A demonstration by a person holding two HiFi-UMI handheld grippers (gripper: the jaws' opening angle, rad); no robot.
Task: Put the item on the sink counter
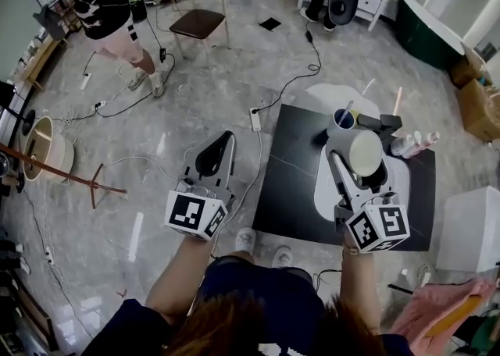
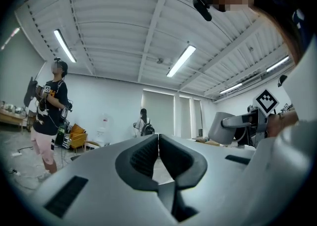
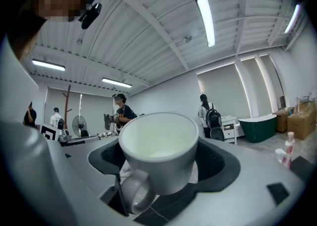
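Note:
A white mug (image 1: 365,153) with an empty pale inside sits between the jaws of my right gripper (image 1: 361,165), which is shut on it. It hangs above the black sink counter (image 1: 293,190) and its white basin (image 1: 323,192). In the right gripper view the mug (image 3: 158,145) fills the middle, upright, its handle toward the camera, with the right gripper (image 3: 161,165) clamped on both sides. My left gripper (image 1: 225,142) is over the floor left of the counter, shut and holding nothing. In its own view the left gripper (image 2: 158,141) has its pads meeting, and the mug (image 2: 224,127) shows at the right.
On the counter's far side stand a blue cup (image 1: 343,119) with a toothbrush and small bottles (image 1: 414,144). A power strip (image 1: 255,119) and cables lie on the floor. A chair (image 1: 198,22), a person (image 1: 105,3), a white box (image 1: 469,229) and a pink cloth (image 1: 441,307) surround the area.

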